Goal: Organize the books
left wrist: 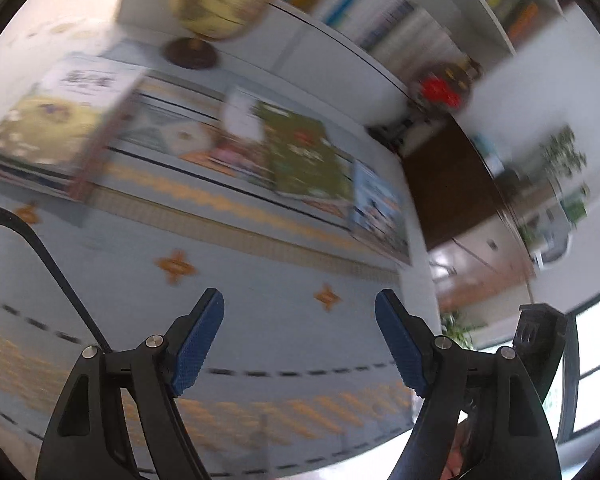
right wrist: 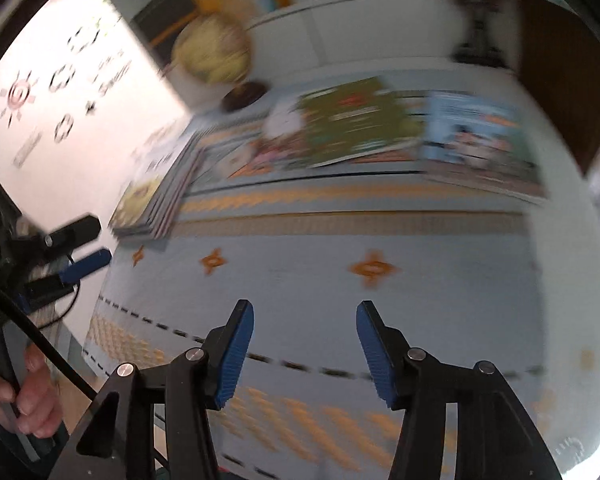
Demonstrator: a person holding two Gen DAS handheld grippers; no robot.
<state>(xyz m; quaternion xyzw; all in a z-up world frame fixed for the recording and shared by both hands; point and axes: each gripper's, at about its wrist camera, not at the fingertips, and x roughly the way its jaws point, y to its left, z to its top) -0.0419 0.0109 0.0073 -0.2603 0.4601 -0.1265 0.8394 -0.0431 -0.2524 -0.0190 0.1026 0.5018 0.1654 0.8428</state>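
**Both hand-held grippers empty over the bench; books lie at the far edge**

Your left hand-held gripper (left wrist: pixel 299 342) stands with its blue pads (left wrist: pixel 198 344) spread wide and nothing between them. Below it is only the pale blue patterned cloth (left wrist: pixel 260 280) that covers the bench. Your right hand-held gripper (right wrist: pixel 305 354) is likewise parted, though less widely, and also carries nothing. Neither set of pads touches a book.

The books sit well apart from both grippers, along the far side of the cloth. A stack of books (left wrist: pixel 48 136) lies at the left end, near the wall; its top cover shows yellow-green below and white above. To its right, loose books lie flat in a row: a green-covered book (left wrist: pixel 304 156) overlaps a pinkish one on its left, and a light blue book (left wrist: pixel 378 208) lies at the right end by the bench edge. Titles are too blurred to read.

A globe (left wrist: pixel 216 0) on a dark round base stands behind the stack. Shelves of upright books (left wrist: pixel 384 12) run along the back wall.

In the right wrist view, your left hand (right wrist: pixel 32 396) grips the handle of the other device at the frame's left edge.

Both views are smeared; fine detail cannot be confirmed.
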